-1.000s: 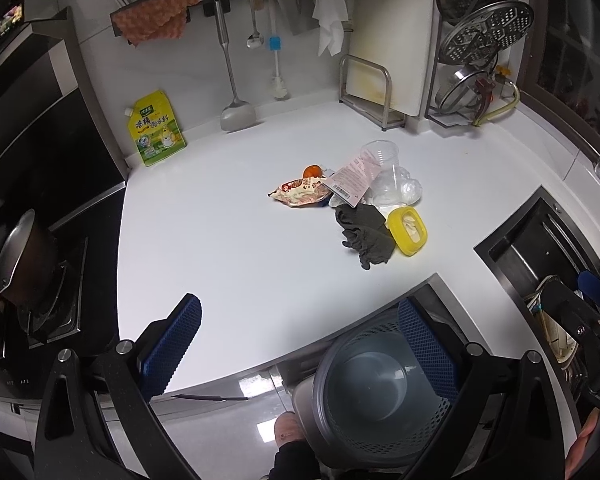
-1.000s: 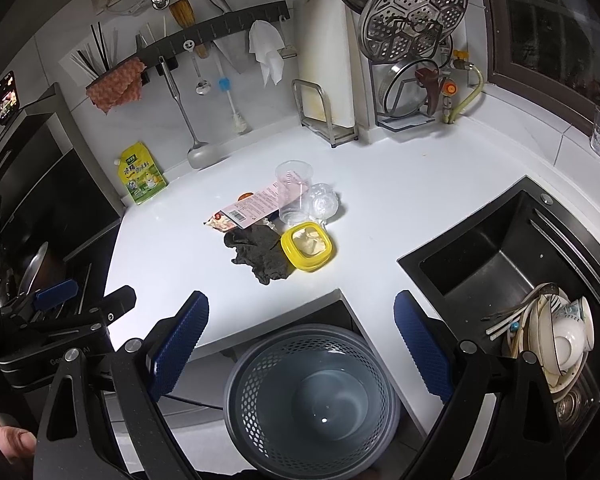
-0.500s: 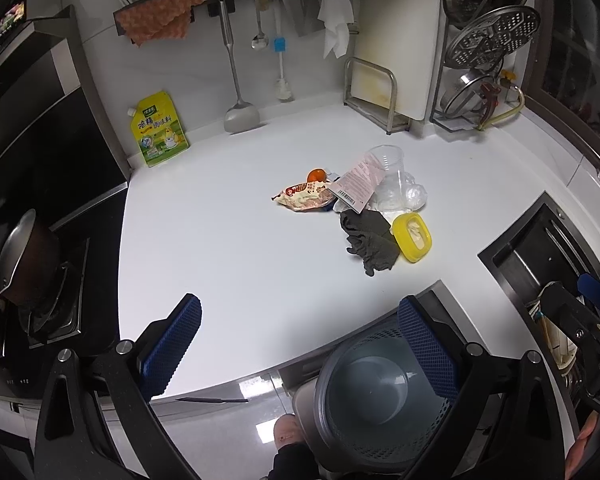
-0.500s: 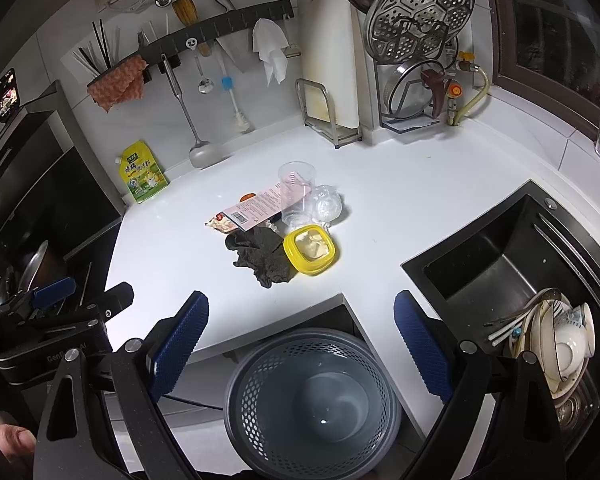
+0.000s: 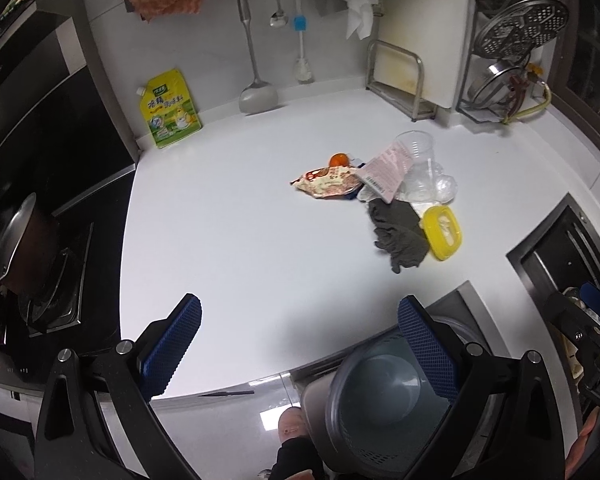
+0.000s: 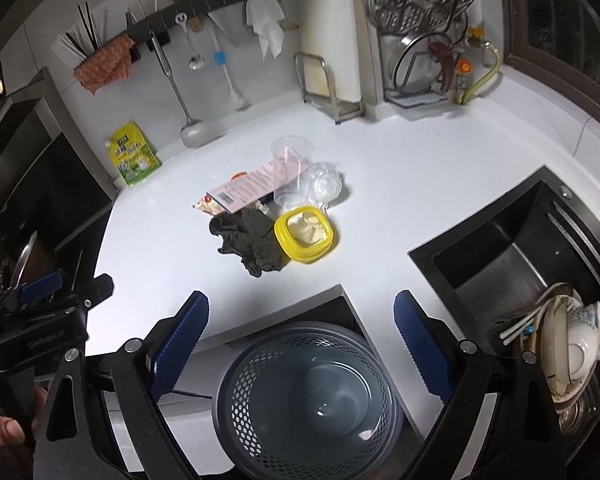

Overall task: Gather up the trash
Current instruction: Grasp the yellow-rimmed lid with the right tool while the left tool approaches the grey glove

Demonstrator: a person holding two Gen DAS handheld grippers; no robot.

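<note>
Orange fruit (image 5: pixel 339 159) half hidden, wrapper (image 5: pixel 327 181) crumpled

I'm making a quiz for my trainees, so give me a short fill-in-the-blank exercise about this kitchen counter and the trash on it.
1. The dark crumpled cloth lies touching the lid whose rim is coloured ____.
2. Both the left gripper and the right gripper have their jaws ____.
3. The mesh trash bin below the counter edge holds ____ trash.
4. The dirty dishes sit in the ____.

Missing words: yellow; open; no; sink
</note>
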